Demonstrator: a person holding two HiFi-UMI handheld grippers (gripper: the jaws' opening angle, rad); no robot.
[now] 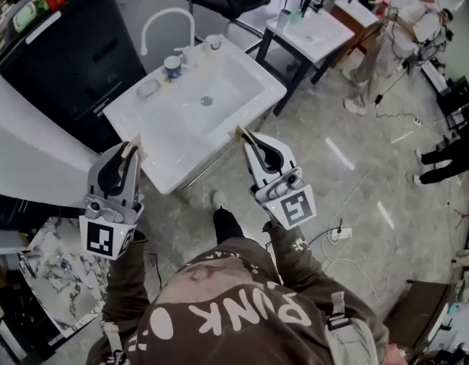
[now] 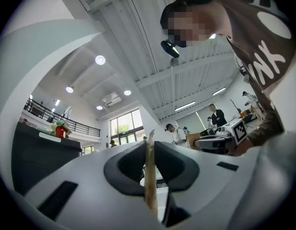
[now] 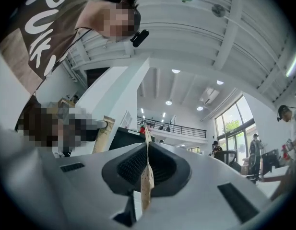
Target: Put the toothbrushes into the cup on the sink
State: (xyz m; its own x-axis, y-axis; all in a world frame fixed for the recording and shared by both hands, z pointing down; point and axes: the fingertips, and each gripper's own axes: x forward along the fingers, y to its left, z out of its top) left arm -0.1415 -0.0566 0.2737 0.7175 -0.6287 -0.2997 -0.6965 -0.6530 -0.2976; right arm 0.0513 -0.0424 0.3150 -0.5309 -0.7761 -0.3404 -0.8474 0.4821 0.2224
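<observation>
My left gripper (image 1: pixel 131 155) is clamped tight on a thin, flat, tan stick, which I take to be the left toothbrush (image 2: pixel 149 176). It stands edge-on between the dark pads and pokes out a little past the jaw tips. My right gripper (image 1: pixel 248 138) is clamped the same way on the right toothbrush (image 3: pixel 147 181), also thin, tan and edge-on. Both grippers are held out in front of my body, side by side and well apart, aimed forward and tipped slightly upward, so each brush's long axis runs along its jaws toward the white sink (image 1: pixel 238 73) ahead. The jaw tips are just at the sink's near rim. The cup (image 1: pixel 172 67), small and blue and white, stands upright on the far rim beside the curved faucet (image 1: pixel 167 17), across the basin from both tools. It lies ahead and between the two grippers, well apart from each, perhaps slightly closer to the left one. I judge that either brush must travel forward over the basin and be tilted toward upright before its end can drop into the cup's mouth.
</observation>
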